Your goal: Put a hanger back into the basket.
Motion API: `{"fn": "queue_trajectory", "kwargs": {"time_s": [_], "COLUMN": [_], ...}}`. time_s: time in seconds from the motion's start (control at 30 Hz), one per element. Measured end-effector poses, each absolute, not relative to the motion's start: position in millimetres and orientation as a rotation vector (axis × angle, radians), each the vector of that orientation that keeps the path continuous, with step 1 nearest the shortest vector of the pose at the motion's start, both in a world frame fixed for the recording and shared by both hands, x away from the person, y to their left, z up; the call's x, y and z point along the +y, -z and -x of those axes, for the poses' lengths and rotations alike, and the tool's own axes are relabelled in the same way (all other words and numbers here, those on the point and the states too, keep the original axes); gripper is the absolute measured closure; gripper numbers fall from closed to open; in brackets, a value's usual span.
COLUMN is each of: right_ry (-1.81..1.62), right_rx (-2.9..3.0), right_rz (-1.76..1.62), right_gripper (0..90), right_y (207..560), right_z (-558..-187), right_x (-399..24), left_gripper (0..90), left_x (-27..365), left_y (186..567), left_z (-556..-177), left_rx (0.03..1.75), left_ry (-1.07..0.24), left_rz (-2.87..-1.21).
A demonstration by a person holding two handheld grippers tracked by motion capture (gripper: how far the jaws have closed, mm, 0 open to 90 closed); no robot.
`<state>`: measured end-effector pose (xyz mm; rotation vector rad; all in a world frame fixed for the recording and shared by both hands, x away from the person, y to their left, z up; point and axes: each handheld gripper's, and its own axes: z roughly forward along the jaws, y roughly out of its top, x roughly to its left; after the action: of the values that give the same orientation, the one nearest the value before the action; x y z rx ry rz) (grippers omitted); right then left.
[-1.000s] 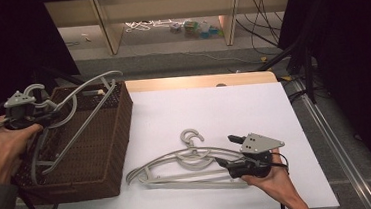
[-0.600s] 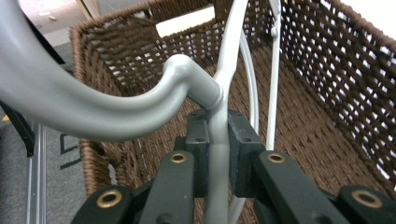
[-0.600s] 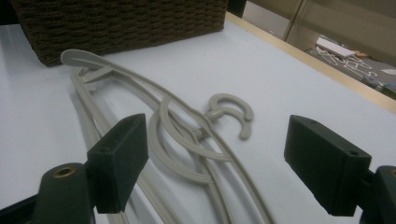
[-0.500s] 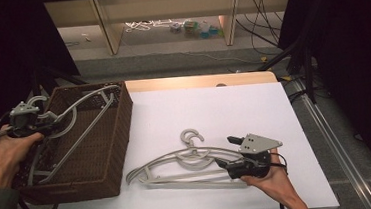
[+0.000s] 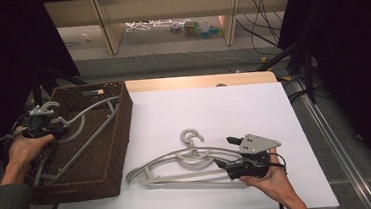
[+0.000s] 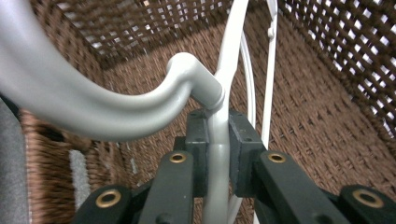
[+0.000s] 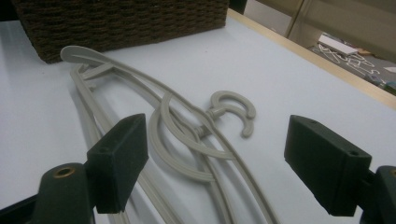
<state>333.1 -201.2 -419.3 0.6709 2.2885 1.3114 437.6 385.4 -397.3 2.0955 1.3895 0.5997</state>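
Note:
A grey plastic hanger (image 5: 82,125) lies slanted inside the brown wicker basket (image 5: 108,158) at the table's left. My left gripper (image 5: 57,128) is shut on that hanger just below its hook; in the left gripper view the pads (image 6: 198,154) clamp the grey hanger (image 6: 217,135) over the basket's woven floor (image 6: 317,135). A second, beige hanger (image 5: 185,160) lies flat on the white table (image 5: 214,112) at front centre. My right gripper (image 5: 226,151) rests on the table at that hanger's right end, jaws open, with the beige hanger (image 7: 196,135) ahead of them.
The basket's right wall (image 5: 118,135) stands between the two hangers. The white table's far and right parts hold nothing else. Beyond the table are a wooden shelf unit (image 5: 166,15) and cables on the floor; a dark stand (image 5: 305,55) is at the right.
My left hand has lowered the grey hanger from above the basket's rim down into the basket. The right gripper and the beige hanger have stayed put.

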Motion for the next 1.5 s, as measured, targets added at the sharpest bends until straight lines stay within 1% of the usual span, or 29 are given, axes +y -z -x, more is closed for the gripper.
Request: {"fn": "queue_trajectory", "kwargs": {"time_s": [0.1, 0.17, 0.23, 0.27, 0.3, 0.33, 0.37, 0.43, 0.53, 0.63, 0.77, 0.87, 0.93, 0.97, 1.0, 1.03, 1.1, 1.13, 1.2, 1.23, 1.27, 1.33, 1.43, 1.5], "right_ry": [-1.313, -1.312, -1.312, -1.307, -1.305, -1.303, -1.304, -1.306, -1.308, -1.307, -1.307, -1.298, -1.298, -1.300, -1.300, -1.307, -1.306, -1.306, -1.300, -1.300, -1.300, -1.306, -1.313, -1.318], "right_rx": [2.288, 2.284, 2.292, 2.297, 2.294, 2.293, 2.295, 2.291, 2.281, 2.284, 2.283, 2.293, 2.291, 2.291, 2.291, 2.279, 2.284, 2.284, 2.292, 2.292, 2.290, 2.290, 2.284, 2.277], "right_rz": [-0.671, -0.672, -0.677, -0.675, -0.671, -0.669, -0.674, -0.672, -0.677, -0.678, -0.680, -0.685, -0.687, -0.685, -0.685, -0.684, -0.685, -0.685, -0.693, -0.693, -0.692, -0.692, -0.687, -0.688], "right_gripper": [22.5, 22.5, 22.5, 22.4, 22.4, 22.4, 22.3, 22.2, 22.1, 22.1, 22.1, 22.1, 22.1, 22.1, 22.1, 22.0, 21.5, 21.5, 21.3, 21.3, 21.3, 21.3, 21.3, 21.2], "right_y": [419.5, 420.2, 420.8, 420.8, 420.9, 421.0, 420.9, 420.8, 422.4, 423.1, 423.1, 422.6, 422.6, 422.5, 422.5, 423.1, 422.6, 422.6, 422.8, 422.9, 422.9, 422.9, 423.6, 424.4], "right_z": [-333.4, -333.2, -333.1, -333.2, -333.3, -333.3, -333.1, -333.6, -334.2, -334.2, -334.2, -334.0, -334.1, -334.0, -334.0, -334.2, -334.6, -334.6, -334.4, -334.4, -334.5, -334.6, -335.5, -336.6], "right_x": [-201.0, -200.8, -200.3, -200.5, -200.5, -200.7, -200.8, -201.4, -201.1, -200.6, -200.2, -201.4, -201.5, -201.5, -201.5, -200.9, -201.3, -201.3, -201.8, -201.8, -201.8, -201.6, -201.4, -202.9], "left_gripper": [79.9, 79.5, 79.2, 77.9, 73.5, 69.3, 65.2, 65.3, 59.7, 59.8, 51.9, 46.6, 45.1, 40.2, 38.8, 38.8, 35.9, 35.9, 32.1, 31.6, 30.6, 29.1, 26.4, 24.8], "left_x": [383.8, 381.7, 381.5, 382.8, 385.3, 385.3, 390.5, 394.9, 398.4, 399.2, 393.9, 389.1, 388.1, 385.5, 385.5, 383.7, 377.5, 372.3, 363.0, 359.5, 350.9, 341.5, 330.5, 312.3], "left_y": [400.5, 406.8, 410.5, 408.2, 407.0, 407.0, 406.6, 405.6, 402.0, 398.9, 393.5, 389.0, 384.4, 379.6, 379.6, 377.3, 372.4, 370.7, 366.6, 363.9, 359.6, 355.5, 352.5, 350.3], "left_z": [-438.7, -442.4, -444.9, -444.9, -444.9, -444.9, -443.8, -440.1, -435.8, -432.9, -425.8, -419.6, -415.2, -410.5, -410.5, -407.9, -401.6, -398.8, -393.5, -390.5, -384.5, -378.1, -371.2, -360.3], "left_rx": [1.394, 1.375, 1.390, 1.419, 1.455, 1.455, 1.520, 1.537, 1.566, 1.544, 1.500, 1.479, 1.464, 1.467, 1.467, 1.454, 1.418, 1.407, 1.390, 1.372, 1.338, 1.296, 1.250, 1.177], "left_ry": [-0.602, -0.571, -0.601, -0.610, -0.621, -0.621, -0.628, -0.610, -0.633, -0.640, -0.662, -0.669, -0.666, -0.632, -0.632, -0.603, -0.590, -0.591, -0.587, -0.584, -0.583, -0.579, -0.550, -0.505], "left_rz": [-2.099, -2.098, -2.077, -2.110, -2.123, -2.123, -2.099, -2.079, -2.045, -2.038, -2.053, -2.018, -1.999, -1.947, -1.947, -1.925, -1.904, -1.870, -1.817, -1.800, -1.744, -1.721, -1.688, -1.638]}}
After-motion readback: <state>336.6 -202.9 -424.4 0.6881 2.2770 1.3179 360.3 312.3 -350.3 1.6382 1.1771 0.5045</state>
